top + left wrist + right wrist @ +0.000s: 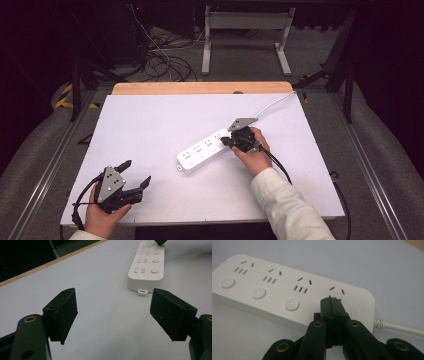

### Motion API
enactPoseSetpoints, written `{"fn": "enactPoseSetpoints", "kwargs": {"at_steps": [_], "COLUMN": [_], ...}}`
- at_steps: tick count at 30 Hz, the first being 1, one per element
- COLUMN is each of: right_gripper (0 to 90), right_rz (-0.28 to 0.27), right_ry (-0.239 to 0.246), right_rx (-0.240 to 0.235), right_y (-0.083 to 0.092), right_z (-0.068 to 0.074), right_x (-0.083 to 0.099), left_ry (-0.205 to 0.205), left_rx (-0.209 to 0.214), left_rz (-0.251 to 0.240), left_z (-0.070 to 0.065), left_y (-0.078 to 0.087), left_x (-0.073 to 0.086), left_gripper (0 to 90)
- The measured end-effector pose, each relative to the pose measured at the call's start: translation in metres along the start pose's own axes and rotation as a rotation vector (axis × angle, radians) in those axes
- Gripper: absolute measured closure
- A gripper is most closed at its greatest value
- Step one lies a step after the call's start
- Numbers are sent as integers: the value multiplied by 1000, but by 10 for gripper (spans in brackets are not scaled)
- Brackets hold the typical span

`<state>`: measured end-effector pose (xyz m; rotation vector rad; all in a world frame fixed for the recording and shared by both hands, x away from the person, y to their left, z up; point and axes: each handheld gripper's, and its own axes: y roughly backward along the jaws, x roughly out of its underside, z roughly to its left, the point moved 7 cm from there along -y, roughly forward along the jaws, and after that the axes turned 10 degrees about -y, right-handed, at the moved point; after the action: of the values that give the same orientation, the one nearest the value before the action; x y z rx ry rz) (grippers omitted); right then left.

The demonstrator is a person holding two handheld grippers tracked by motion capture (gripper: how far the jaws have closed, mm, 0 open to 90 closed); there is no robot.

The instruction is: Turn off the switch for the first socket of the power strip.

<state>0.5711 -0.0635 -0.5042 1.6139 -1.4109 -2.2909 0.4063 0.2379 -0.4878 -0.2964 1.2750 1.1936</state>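
Dark room, cables on the floor behind, one white tabletop (150,130) with a wood strip along its far edge. Near-left corner: left gripper (136,175), jaws spread wide, nothing between them, resting just above the board. In the left gripper view the power strip (146,267) lies ahead and to the right of those jaws, well apart. Right of centre: right gripper (225,141), jaws pressed together with nothing held, tips down on the strip's top face at the cord end. In the right gripper view the closed tip (331,302) sits just below the fourth outlet group, about where that outlet's button should be; button itself hidden. Strip's long axis runs diagonally, near-left to far-right, white cord (272,104) leaving toward the far-right corner. The right hand is clearly the nearer one. Counts: one strip, four outlet groups, three round buttons (292,304) visible, two grippers. Likely a switch press, straight down.
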Motion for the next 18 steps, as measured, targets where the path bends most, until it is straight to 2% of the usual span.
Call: {"fn": "enactPoseSetpoints", "kwargs": {"at_steps": [13,18], "right_gripper": [900,900], "right_rz": [1,0], "right_ry": [6,23], "right_rx": [16,21], "right_y": [-2,-2], "right_z": [1,2], "right_x": [3,3], "left_ry": [3,4], "left_rx": [5,7], "left_rz": [2,1], "left_z": [-1,-1], "left_y": [0,0], "left_x": [0,0], "left_gripper": [220,220]}}
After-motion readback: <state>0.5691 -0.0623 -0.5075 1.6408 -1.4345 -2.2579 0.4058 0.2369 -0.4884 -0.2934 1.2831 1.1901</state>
